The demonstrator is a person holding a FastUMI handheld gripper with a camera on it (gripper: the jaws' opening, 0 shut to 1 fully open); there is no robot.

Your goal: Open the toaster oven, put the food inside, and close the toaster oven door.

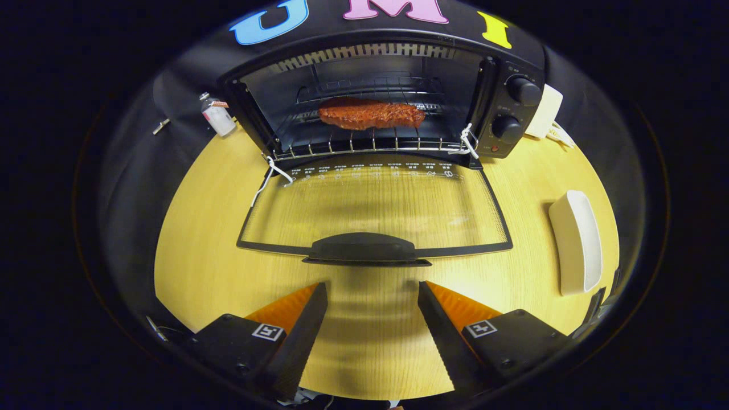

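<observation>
Toaster oven at table rear edge, door folded flat, handle just ahead of fingers. Food on rack inside. Gripper fingers apart, nothing betw. White dish at right edge.

A staged recording booth: toaster oven on a wooden table, cloth-walled.

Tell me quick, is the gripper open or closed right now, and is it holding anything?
Gripper: open, jaws spread apart and holding nothing, just short of the handle of the lowered oven door.
</observation>
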